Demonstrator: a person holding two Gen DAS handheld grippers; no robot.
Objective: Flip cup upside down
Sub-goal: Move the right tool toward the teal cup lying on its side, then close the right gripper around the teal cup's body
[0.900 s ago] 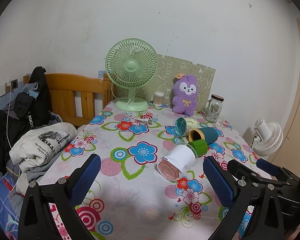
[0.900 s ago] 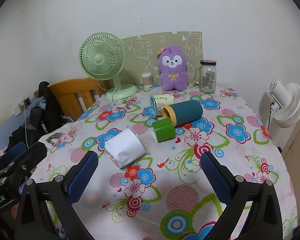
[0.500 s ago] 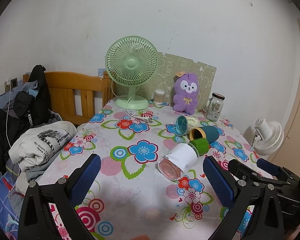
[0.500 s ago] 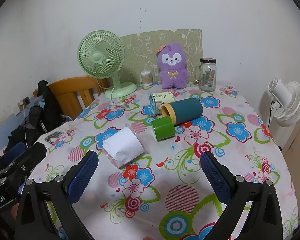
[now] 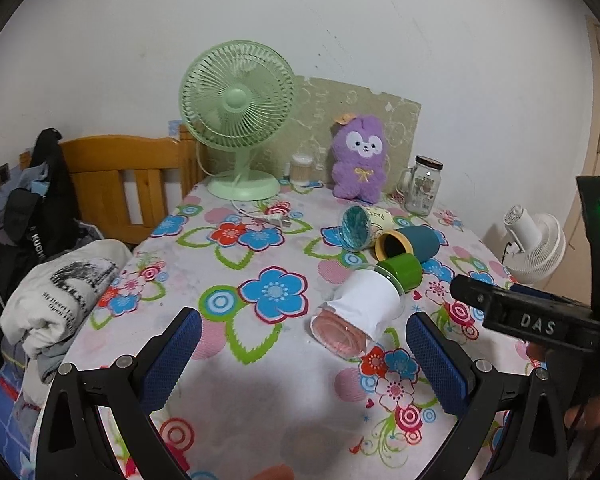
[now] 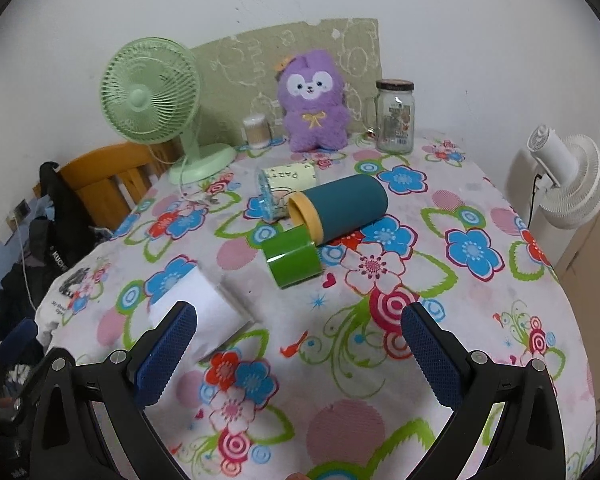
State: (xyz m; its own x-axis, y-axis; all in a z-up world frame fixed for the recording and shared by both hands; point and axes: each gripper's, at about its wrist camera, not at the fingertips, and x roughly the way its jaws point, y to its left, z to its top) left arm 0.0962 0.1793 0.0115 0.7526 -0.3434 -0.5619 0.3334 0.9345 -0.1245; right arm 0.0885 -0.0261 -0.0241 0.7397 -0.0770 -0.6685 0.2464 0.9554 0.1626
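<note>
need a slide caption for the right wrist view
Open right gripper hovers over a floral tablecloth where four cups lie on their sides: white, green, teal, cream.

A flowered tablecloth [image 6: 380,360] carries four cups on their sides, a green fan [image 6: 152,92], plush toy [image 6: 314,100] and jar [image 6: 395,118].

Four cups [image 6: 288,258] on table [image 6: 480,320], sideways.

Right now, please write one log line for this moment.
left gripper: open | right gripper: open | white cup: lying sideways, untouched
</note>
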